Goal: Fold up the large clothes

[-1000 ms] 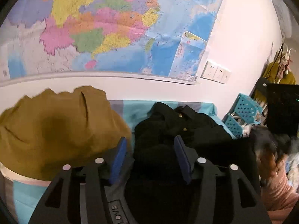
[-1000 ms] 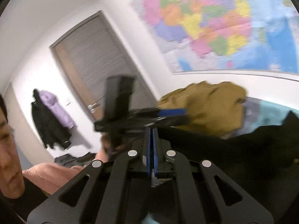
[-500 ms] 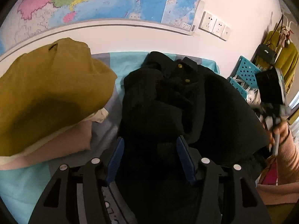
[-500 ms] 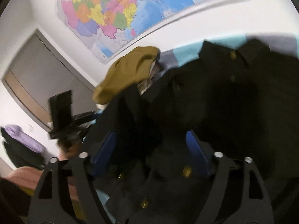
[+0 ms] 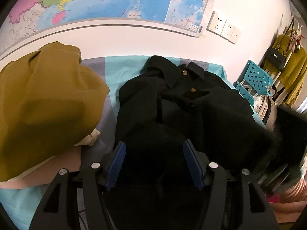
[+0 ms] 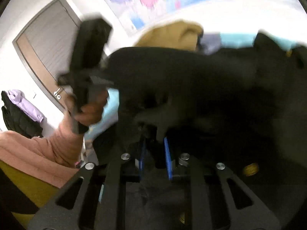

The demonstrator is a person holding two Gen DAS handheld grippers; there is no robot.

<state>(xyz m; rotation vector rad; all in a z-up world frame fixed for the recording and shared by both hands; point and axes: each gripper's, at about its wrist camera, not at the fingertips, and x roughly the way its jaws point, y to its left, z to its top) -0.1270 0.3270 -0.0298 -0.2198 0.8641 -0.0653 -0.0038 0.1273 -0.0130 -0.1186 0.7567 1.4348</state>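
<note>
A black coat [image 5: 191, 105] with gold buttons lies crumpled on the teal bed sheet [image 5: 122, 67]. My left gripper [image 5: 154, 147] stands over the coat's near part, its blue pads wide apart with a thick bunch of black cloth filling the gap. In the blurred right wrist view the coat [image 6: 191, 76] stretches from the left gripper [image 6: 90, 72], held by a hand [image 6: 90, 111], down to my right gripper [image 6: 154, 143]. The right jaws are closing, with a fold of black cloth between the narrow pads.
A mustard garment [image 5: 48, 99] is heaped on pale clothes at the bed's left. Blue perforated crates [image 5: 257, 78] stand at the right, with hanging clothes and a bag behind. A wall map hangs above the bed. A door [image 6: 44, 38] and a pink sleeve [image 6: 48, 149] show at left.
Both grippers sank toward the bed and tilted down. The right gripper went from shut to wide open over the coat, then narrowed onto a fold of it. The left stayed wide on cloth.
</note>
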